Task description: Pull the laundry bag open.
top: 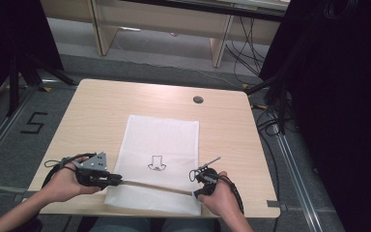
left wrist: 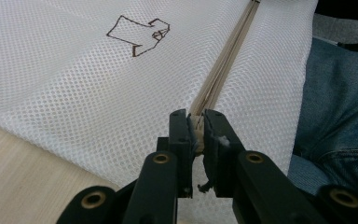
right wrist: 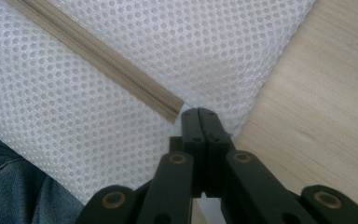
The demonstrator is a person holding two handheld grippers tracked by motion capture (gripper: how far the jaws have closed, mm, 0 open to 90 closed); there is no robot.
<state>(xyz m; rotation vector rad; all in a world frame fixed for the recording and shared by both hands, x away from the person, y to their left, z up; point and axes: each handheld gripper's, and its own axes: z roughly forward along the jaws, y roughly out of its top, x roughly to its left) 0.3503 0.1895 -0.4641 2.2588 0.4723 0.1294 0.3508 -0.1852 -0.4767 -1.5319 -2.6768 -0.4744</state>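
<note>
A white mesh bag [top: 162, 137] with a brown shirt drawing [top: 157, 163] lies flat on the table, and a tan zipper [top: 154, 186] runs across its near end. My left gripper [top: 120, 180] is at the zipper's left end. In the left gripper view it [left wrist: 196, 116] is shut on the zipper pull [left wrist: 197, 136], with the zipper [left wrist: 223, 65] running away from the jaws. My right gripper [top: 195, 193] is at the bag's near right corner. In the right gripper view it [right wrist: 199, 112] is shut on the mesh just past the zipper's end [right wrist: 170, 106].
The wooden table [top: 101, 111] has a round cable hole [top: 198, 100] at the back. Its near edge lies just under both hands, with the person's jeans [left wrist: 340, 102] below it. Dark stands and curtains flank the table. A floor mark [top: 33, 123] is on the left.
</note>
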